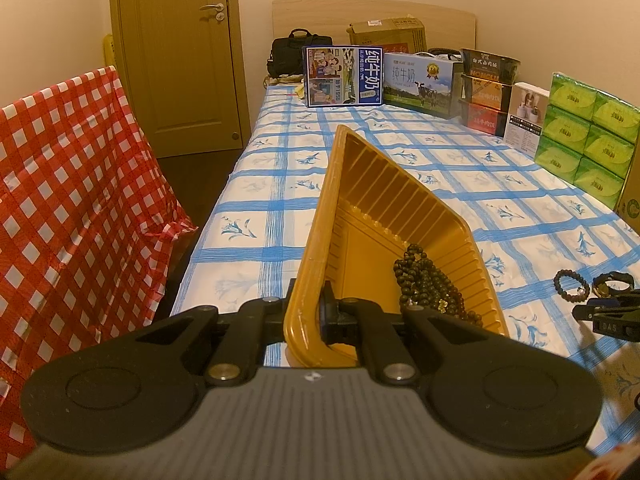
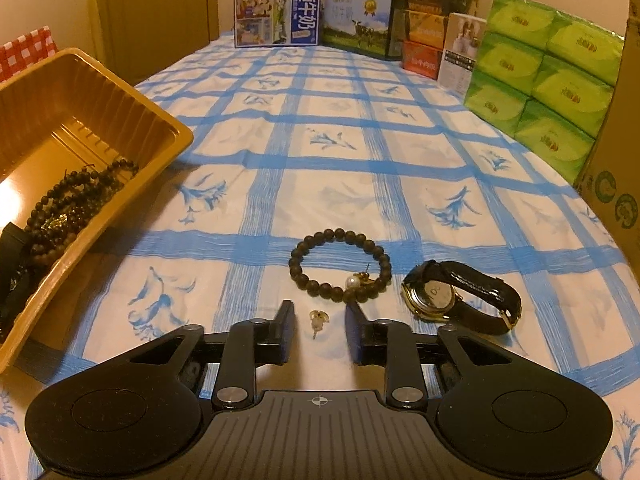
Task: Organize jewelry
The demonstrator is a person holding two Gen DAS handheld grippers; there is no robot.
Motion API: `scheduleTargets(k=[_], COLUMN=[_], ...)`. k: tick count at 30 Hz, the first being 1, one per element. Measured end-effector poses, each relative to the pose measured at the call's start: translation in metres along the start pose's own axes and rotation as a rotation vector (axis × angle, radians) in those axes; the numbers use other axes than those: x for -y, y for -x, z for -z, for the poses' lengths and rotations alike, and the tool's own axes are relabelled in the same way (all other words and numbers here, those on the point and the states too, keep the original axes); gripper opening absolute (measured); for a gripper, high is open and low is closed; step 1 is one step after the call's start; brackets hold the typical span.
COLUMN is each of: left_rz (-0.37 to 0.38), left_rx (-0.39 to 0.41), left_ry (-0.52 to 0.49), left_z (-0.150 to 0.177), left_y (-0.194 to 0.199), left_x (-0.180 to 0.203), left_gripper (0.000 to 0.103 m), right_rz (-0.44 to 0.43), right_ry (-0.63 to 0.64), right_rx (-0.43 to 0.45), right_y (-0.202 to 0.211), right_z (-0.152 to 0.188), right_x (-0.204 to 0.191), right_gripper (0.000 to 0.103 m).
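Earring (image 2: 319, 319): laid on the cloth, lower centre of frame, between the open fingers of the right gripper (image 2: 319, 334), pin pointing toward it. Tray (image 1: 320, 216): rim clamped by left gripper (image 1: 304, 320).

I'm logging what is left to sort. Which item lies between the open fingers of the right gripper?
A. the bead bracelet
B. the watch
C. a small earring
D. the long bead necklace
C: the small earring lies on the cloth between the fingers of the right gripper, while the bracelet and watch lie beyond them and the necklace is in the tray.
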State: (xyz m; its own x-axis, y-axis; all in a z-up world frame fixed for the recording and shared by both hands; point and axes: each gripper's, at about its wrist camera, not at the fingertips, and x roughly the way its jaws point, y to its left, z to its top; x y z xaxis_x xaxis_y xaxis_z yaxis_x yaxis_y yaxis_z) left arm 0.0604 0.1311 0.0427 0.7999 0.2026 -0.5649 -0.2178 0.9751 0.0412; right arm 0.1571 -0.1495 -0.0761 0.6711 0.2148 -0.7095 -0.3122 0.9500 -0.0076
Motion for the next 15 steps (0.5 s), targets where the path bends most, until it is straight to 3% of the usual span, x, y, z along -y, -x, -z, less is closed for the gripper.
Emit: scheduleTargets(k=[2,9,15], left_rz=[0.001,0.000,0.000], left_rx=[0.000,0.000,0.000], left_ry=[0.001,0.001,0.001], left_z=[0.000,0.000,0.000], left_y=[0.000,0.000,0.000], left_x=[0.001,0.001,0.001], left_gripper=[0.007,0.007,0.007], right_rz=[0.003,0.004,-0.097], right_ry=[0.003,0.048,0.064], right_rx=[0.000,0.039,0.112], right_y=[0.000,0.015,0.046], right_z=[0.000,-0.004,-0.025], right_x=[-0.001,-0.013,-0.044], right_gripper=[0.009,0.009,0.009])
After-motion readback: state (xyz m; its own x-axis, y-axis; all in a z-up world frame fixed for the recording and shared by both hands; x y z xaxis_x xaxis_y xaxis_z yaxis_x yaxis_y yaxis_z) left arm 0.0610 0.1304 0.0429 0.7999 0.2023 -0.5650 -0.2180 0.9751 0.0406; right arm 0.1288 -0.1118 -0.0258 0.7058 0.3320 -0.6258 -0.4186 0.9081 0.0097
